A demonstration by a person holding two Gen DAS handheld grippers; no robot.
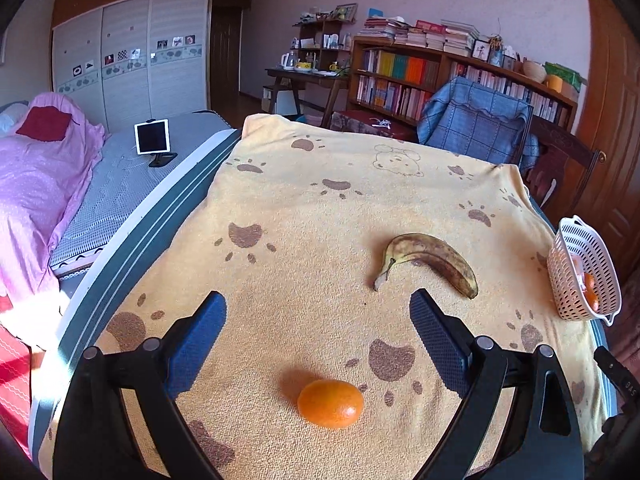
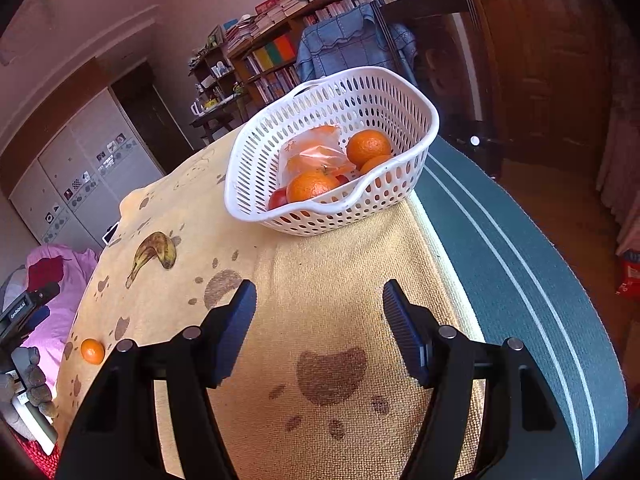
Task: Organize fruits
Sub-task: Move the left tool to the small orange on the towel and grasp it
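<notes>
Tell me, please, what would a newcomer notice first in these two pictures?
The white basket, already holding oranges, sits at the right edge of the yellow towel. A spotted banana lies alone mid-towel, and one loose orange rests just below the open left gripper. The right gripper is open too, pointing at the basket and holding nothing.

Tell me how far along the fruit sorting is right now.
Partly done. The white basket already holds several oranges, something red and a bagged item. Nothing is in hand: the left gripper is open over the loose orange, and the right gripper is open and empty. That orange and the banana remain on the towel.
</notes>
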